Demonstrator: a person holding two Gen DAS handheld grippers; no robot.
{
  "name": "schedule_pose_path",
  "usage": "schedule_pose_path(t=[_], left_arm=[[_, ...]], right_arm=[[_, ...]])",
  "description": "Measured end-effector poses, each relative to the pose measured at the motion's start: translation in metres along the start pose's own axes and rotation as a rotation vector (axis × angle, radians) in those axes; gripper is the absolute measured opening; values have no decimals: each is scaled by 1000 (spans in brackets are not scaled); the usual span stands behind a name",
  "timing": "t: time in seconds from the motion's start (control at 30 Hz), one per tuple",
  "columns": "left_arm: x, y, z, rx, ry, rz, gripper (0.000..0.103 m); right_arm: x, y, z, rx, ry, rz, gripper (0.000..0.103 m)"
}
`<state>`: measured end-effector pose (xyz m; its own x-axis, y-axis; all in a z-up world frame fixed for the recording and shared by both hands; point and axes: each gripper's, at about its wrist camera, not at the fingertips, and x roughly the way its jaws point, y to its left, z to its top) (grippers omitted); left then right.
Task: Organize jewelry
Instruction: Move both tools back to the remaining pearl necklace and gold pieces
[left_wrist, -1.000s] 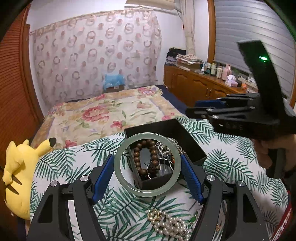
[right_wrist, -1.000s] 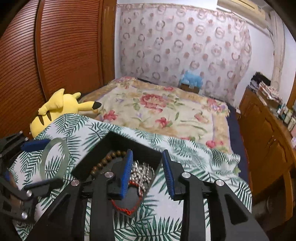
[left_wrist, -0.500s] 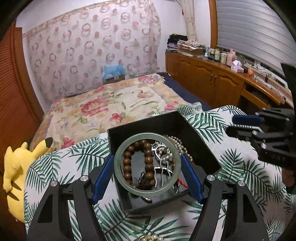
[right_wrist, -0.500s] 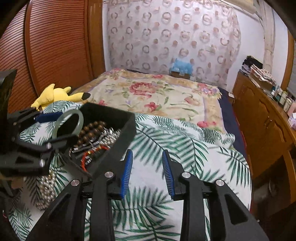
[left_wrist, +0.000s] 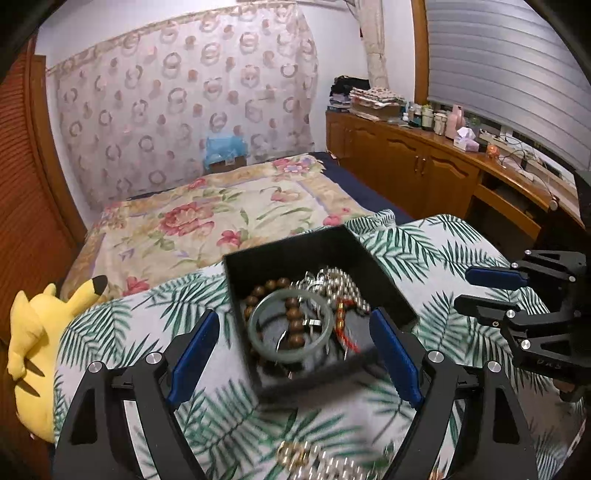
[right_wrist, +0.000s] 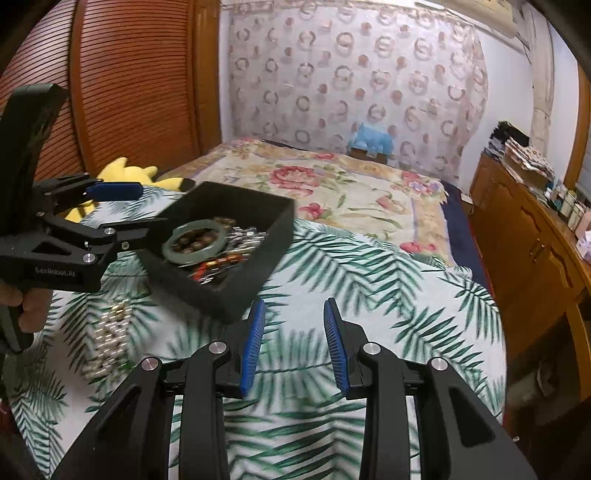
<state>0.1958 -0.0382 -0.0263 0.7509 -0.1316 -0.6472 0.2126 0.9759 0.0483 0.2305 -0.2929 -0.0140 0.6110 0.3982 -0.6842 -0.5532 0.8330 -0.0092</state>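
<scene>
A pale green jade bangle lies loose in the black box, on top of brown wooden beads, a silver chain and a red cord. My left gripper hovers over the box with its jaws opening. The bangle sits below and between the fingers, and neither pad touches it. My right gripper is to the right of the box, above the palm-leaf cloth. It stands partly open with nothing in it. A pearl necklace lies blurred on the cloth in front of the box.
A yellow plush toy rests at the cloth's left edge. Behind is a bed with a floral blanket. A wooden cabinet crowded with bottles runs along the right, and a slatted wardrobe stands on the left.
The left gripper has widened and let go of the bangle, which now lies in the box. The right gripper has moved right and down, away from the box.
</scene>
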Motion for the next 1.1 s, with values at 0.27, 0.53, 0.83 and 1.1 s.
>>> schedule_pose_path(t=[0.27,0.53,0.83,1.1], left_arm=[[-31,21,-39,-37,18,-26,80],[-44,41,-77,-89,42,-20,80],[-65,59,-100,-135,28,-3,80],[-76,67,-113,-167,23,-6,80]], right_arm=[[-8,39,-11,-39,-5,79,35],[-7,69,-14,-45,2,159,35],[4,113,-17,-93,38,252,35],[29,150,-18,-197,127,235,35]])
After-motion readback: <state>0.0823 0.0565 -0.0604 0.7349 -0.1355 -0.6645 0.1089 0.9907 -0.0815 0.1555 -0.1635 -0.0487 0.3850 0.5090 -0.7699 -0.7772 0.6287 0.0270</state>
